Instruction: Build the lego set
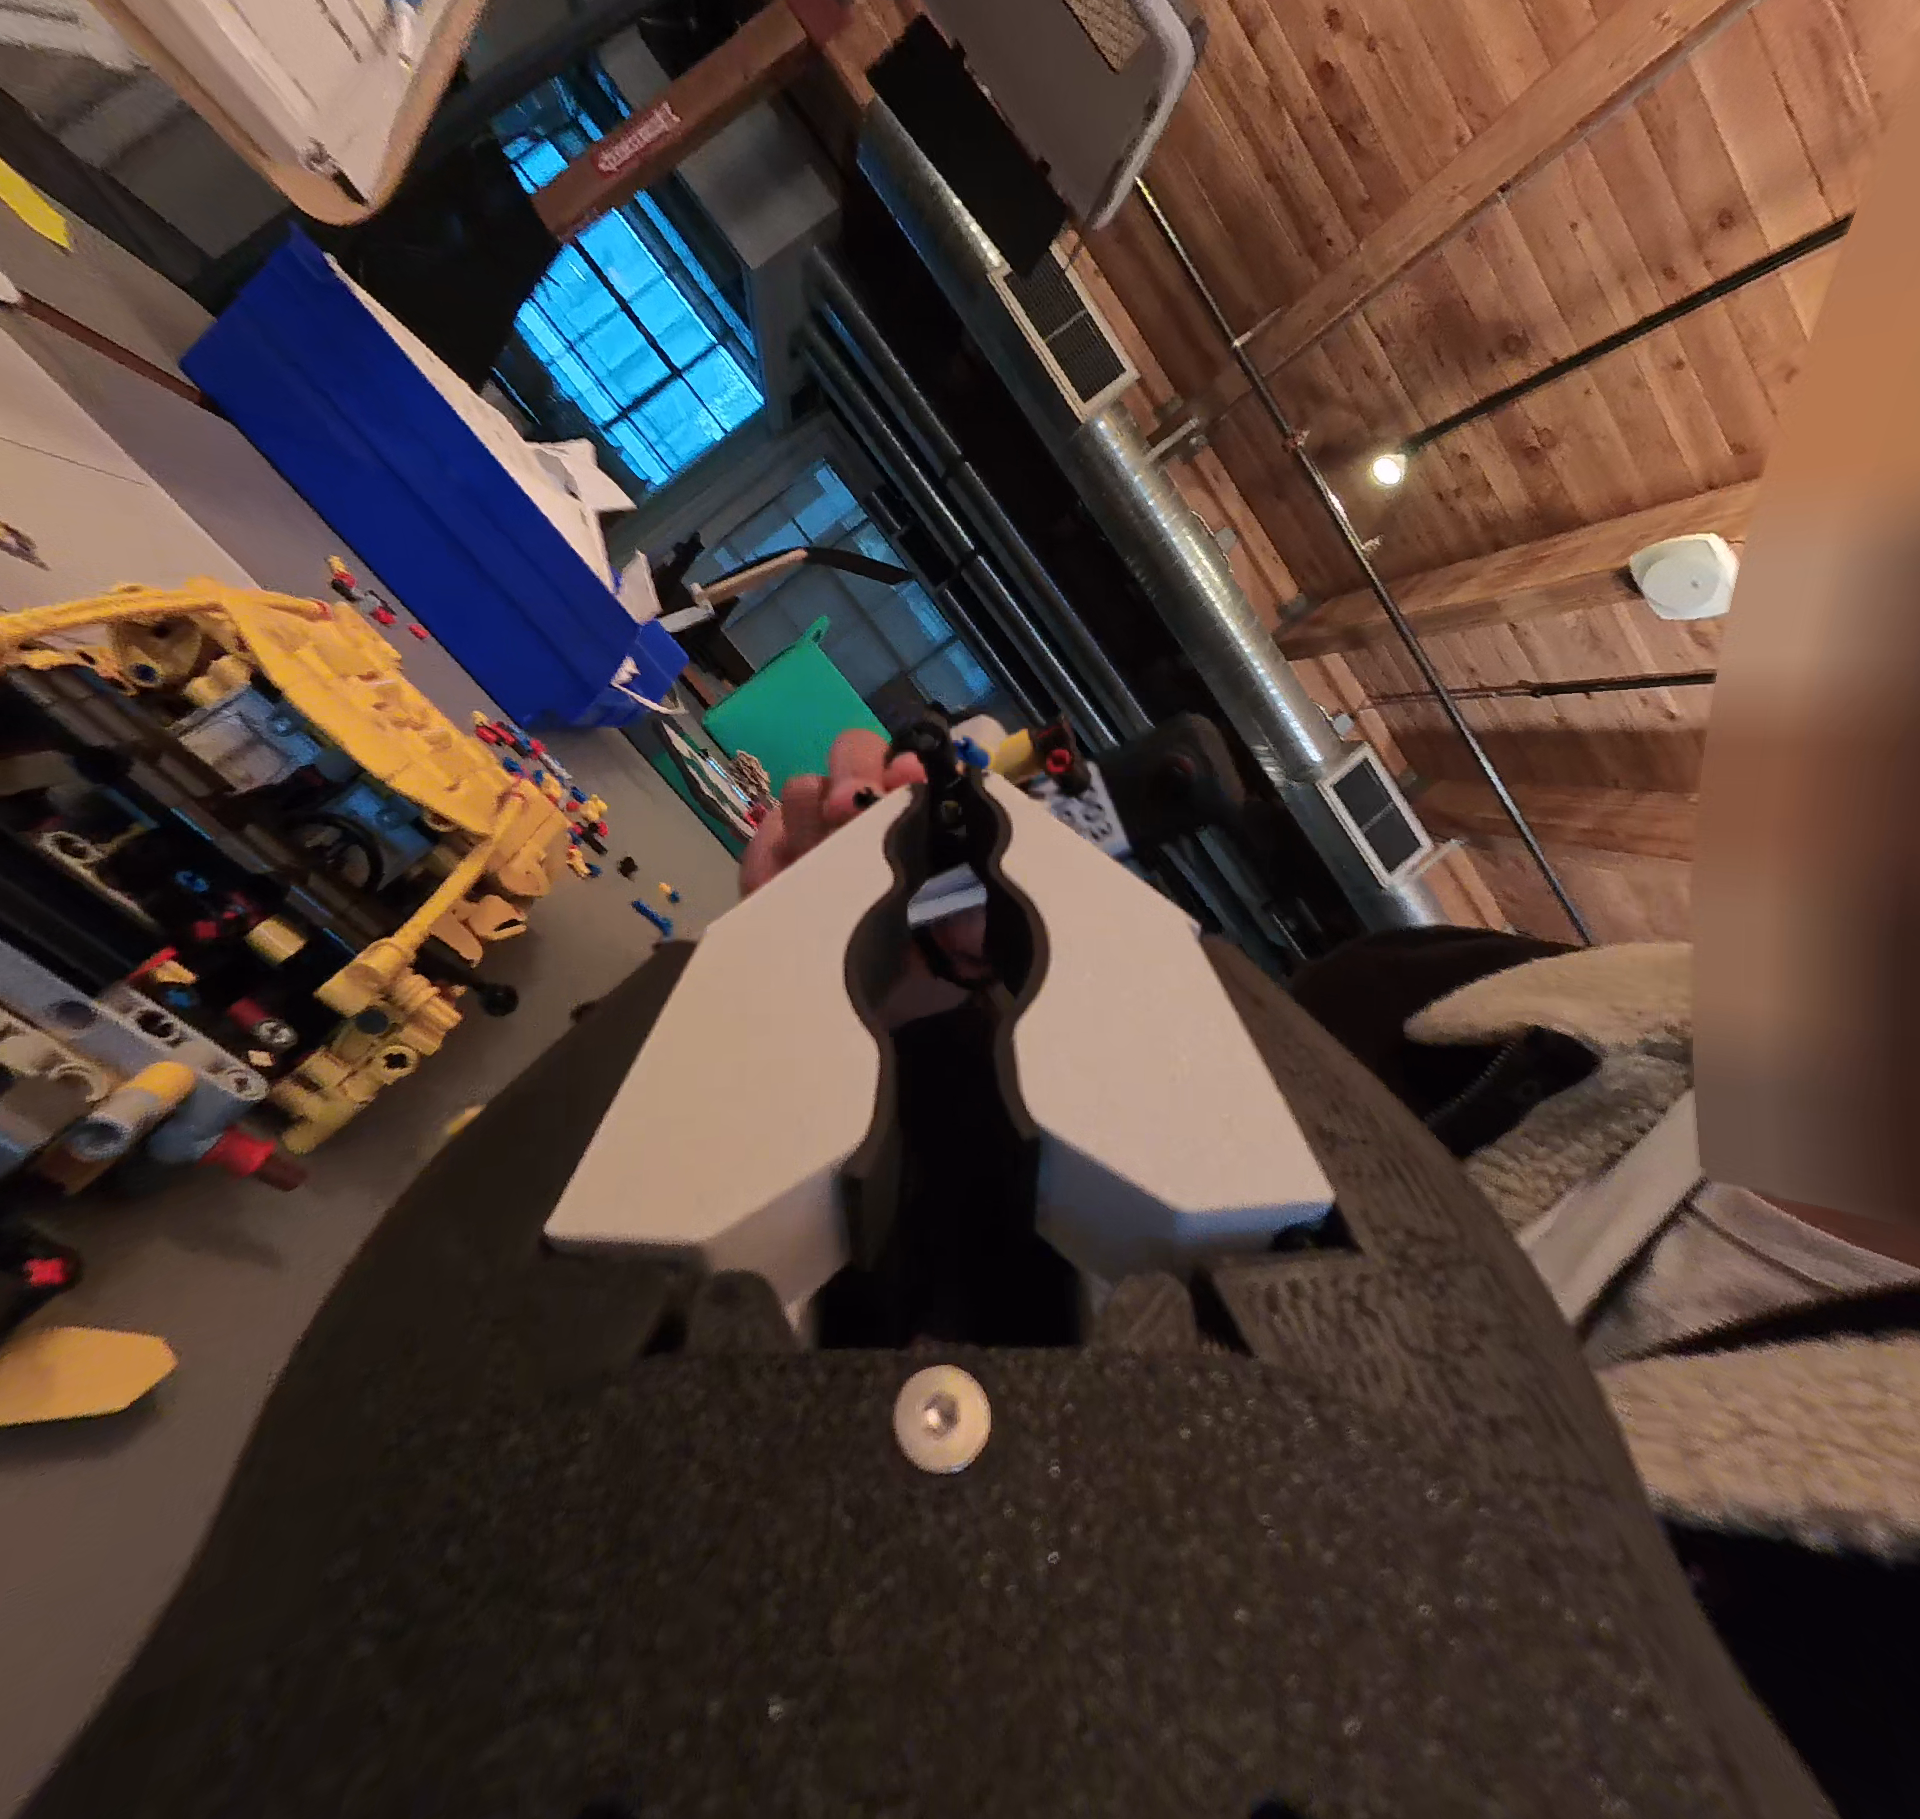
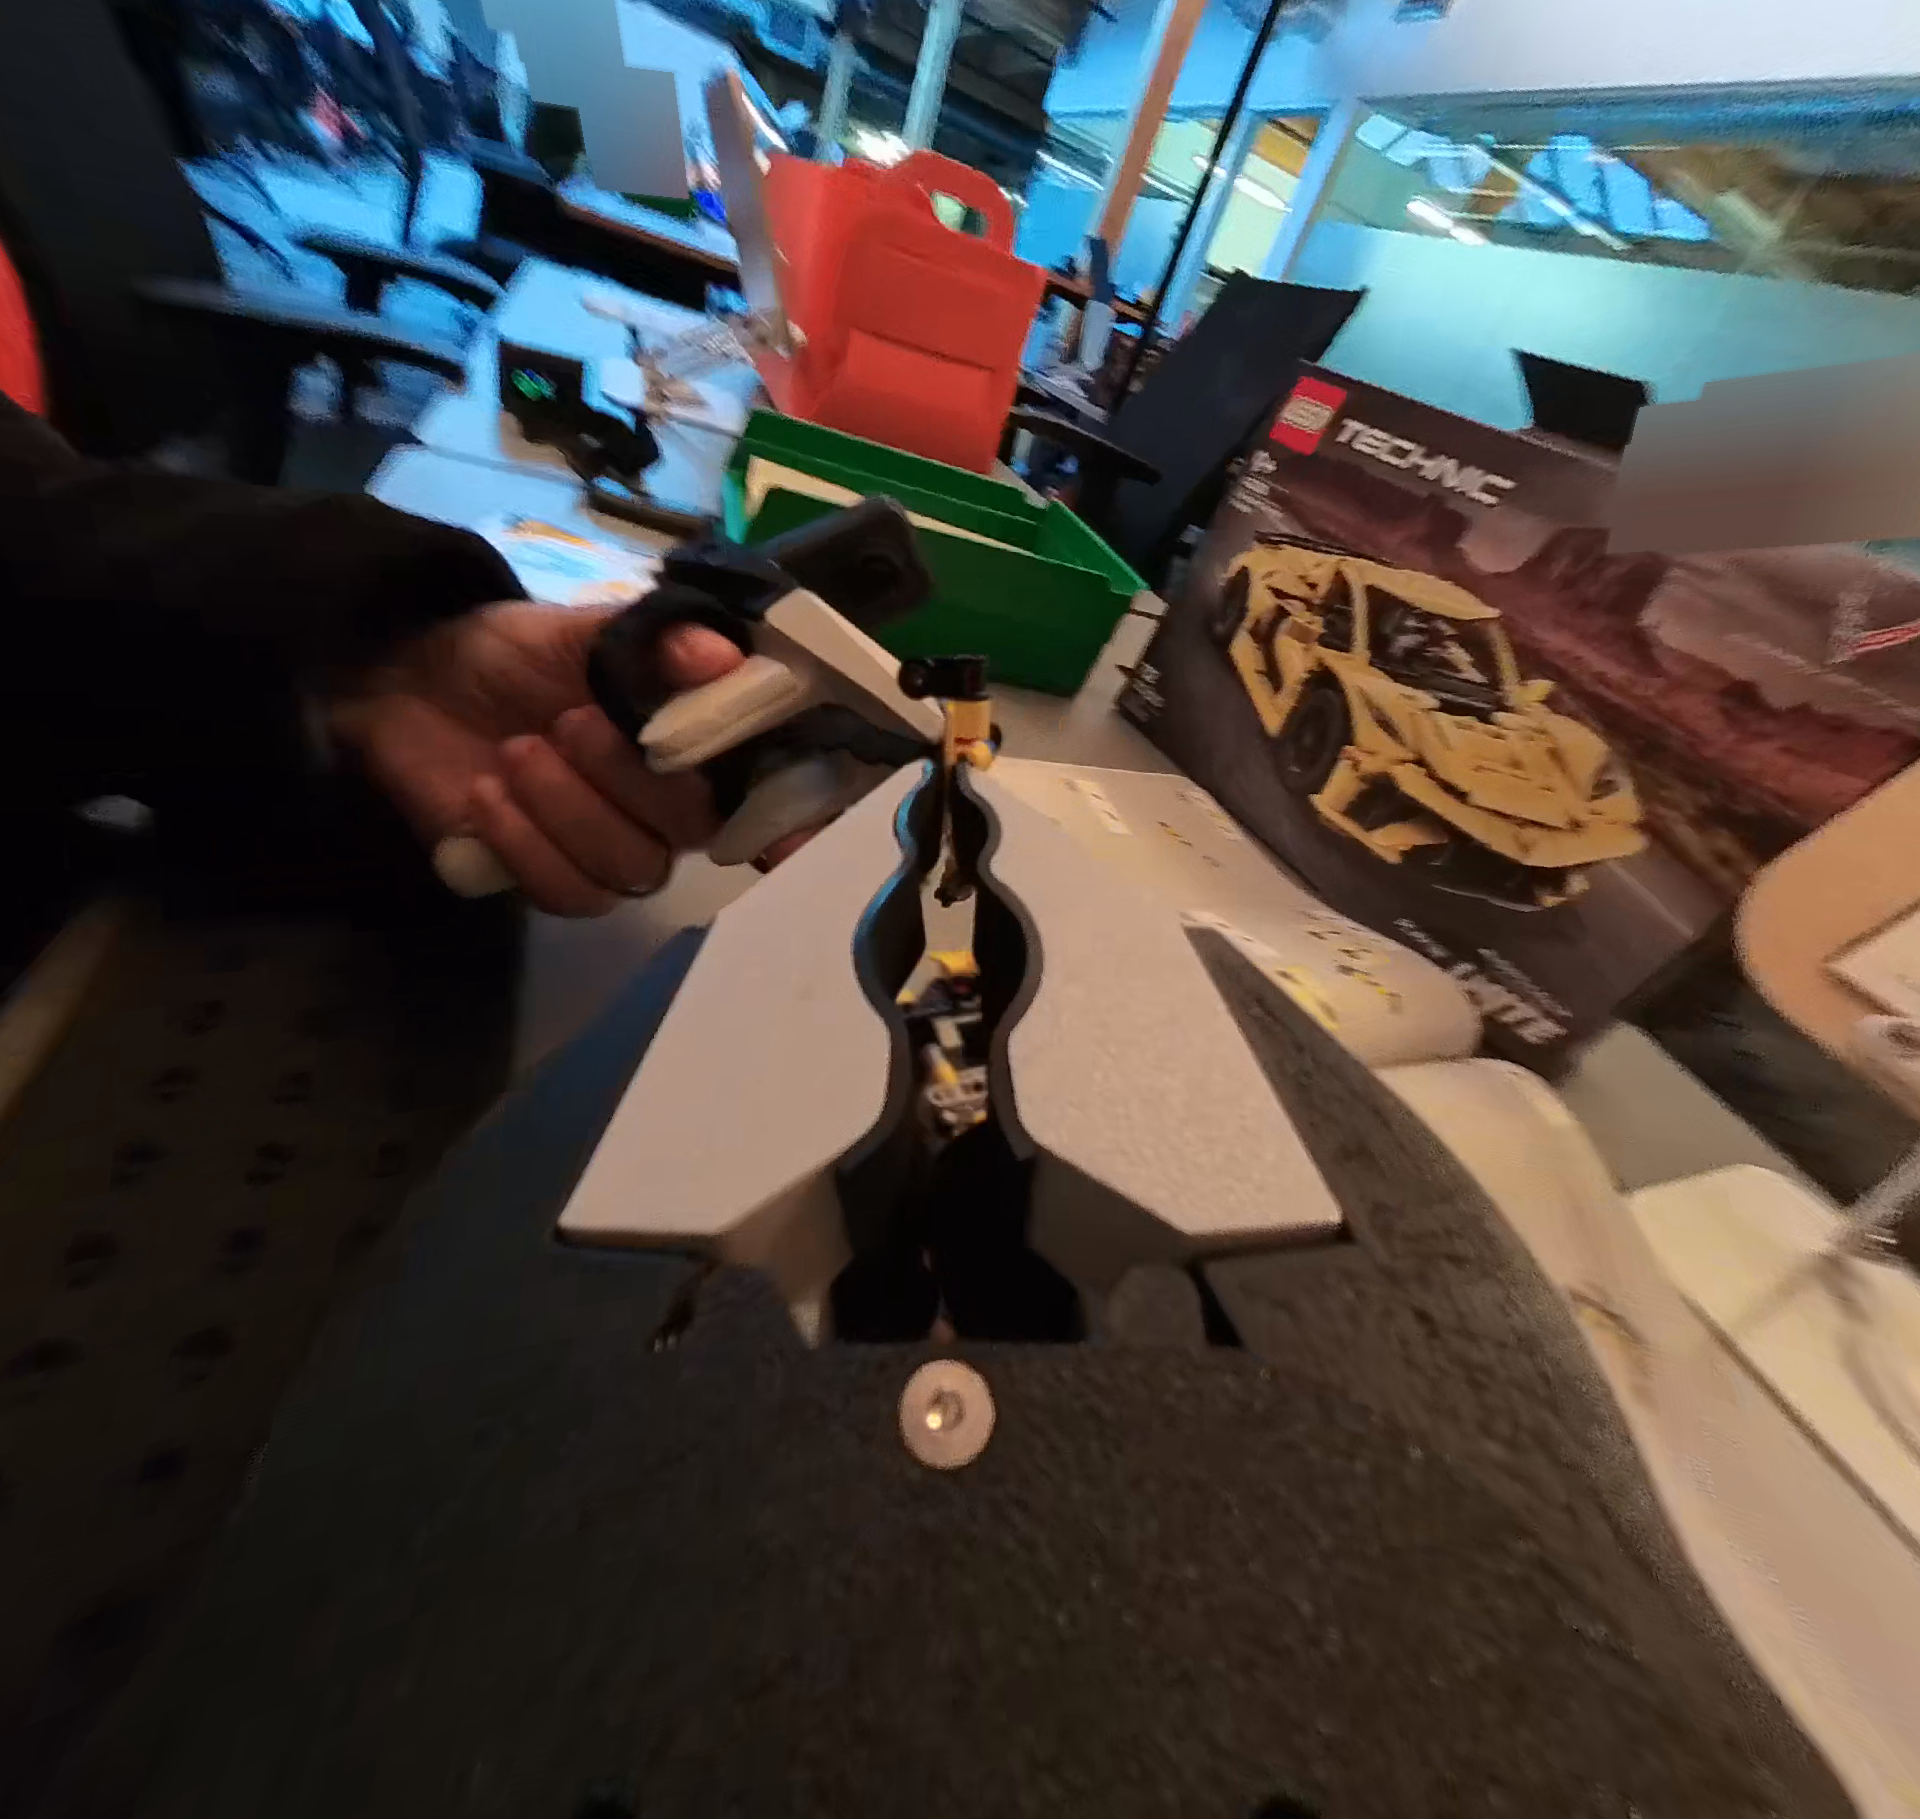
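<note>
Right gripper [image 2: 951,782] nearest lens, grey fingers [image 2: 1091,990] pinched narrow on small black-and-yellow lego piece [image 2: 961,720] sticking up past tips. Left gripper [image 1: 940,782] also narrow, clamping thin black lego part [image 1: 935,756] at tips; same gripper seen in right wrist view, held in hand [image 2: 520,730], its tip touching piece. Half-built yellow lego car [image 1: 260,834] on grey table [image 1: 208,1302], loose bits [image 1: 551,761] beside it. Lego box [image 2: 1455,709] near green bin [image 2: 987,564].
</note>
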Demonstrator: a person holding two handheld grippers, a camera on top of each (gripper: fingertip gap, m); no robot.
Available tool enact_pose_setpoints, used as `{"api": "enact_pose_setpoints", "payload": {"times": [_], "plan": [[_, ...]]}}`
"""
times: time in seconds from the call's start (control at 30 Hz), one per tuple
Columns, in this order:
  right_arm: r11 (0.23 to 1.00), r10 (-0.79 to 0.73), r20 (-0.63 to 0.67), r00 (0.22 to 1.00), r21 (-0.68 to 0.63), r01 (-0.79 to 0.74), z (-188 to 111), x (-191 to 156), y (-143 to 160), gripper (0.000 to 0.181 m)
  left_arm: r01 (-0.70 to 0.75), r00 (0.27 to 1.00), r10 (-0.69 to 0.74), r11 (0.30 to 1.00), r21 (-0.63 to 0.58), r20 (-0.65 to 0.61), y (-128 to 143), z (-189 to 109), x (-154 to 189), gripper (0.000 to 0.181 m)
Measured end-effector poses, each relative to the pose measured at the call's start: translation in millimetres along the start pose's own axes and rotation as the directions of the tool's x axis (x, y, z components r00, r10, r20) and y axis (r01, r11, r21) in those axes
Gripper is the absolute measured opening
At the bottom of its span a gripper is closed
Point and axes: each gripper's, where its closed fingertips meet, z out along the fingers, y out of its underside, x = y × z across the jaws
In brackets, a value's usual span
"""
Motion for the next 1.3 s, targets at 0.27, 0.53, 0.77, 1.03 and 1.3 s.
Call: {"api": "enact_pose_setpoints", "payload": {"times": [0.27,0.53,0.77,1.03,1.3], "plan": [[0.953,0.293,0.301,0.907,-0.017,-0.303,-16,-14,-2,0.0,0.121,0.981,-0.139,0.984,-0.129,-0.136,23,3,17,0.006],[0.954,0.296,0.396,0.869,-0.086,-0.286,-21,-29,6,0.0,0.194,0.97,-0.216,0.964,-0.18,-0.114,33,2,9,0.006],[0.959,0.282,0.411,0.867,-0.109,-0.26,-22,-32,10,0.0,0.201,0.969,-0.225,0.957,-0.208,-0.099,38,3,7,0.006],[0.968,0.245,0.419,0.874,-0.158,-0.195,-24,-35,19,0.0,0.176,0.98,-0.191,0.959,-0.221,-0.051,43,3,-1,0.006],[0.975,0.22,0.394,0.892,-0.09,-0.201,-19,-33,15,0.0,0.208,0.969,-0.226,0.964,-0.169,-0.097,37,4,4,0.005]]}}
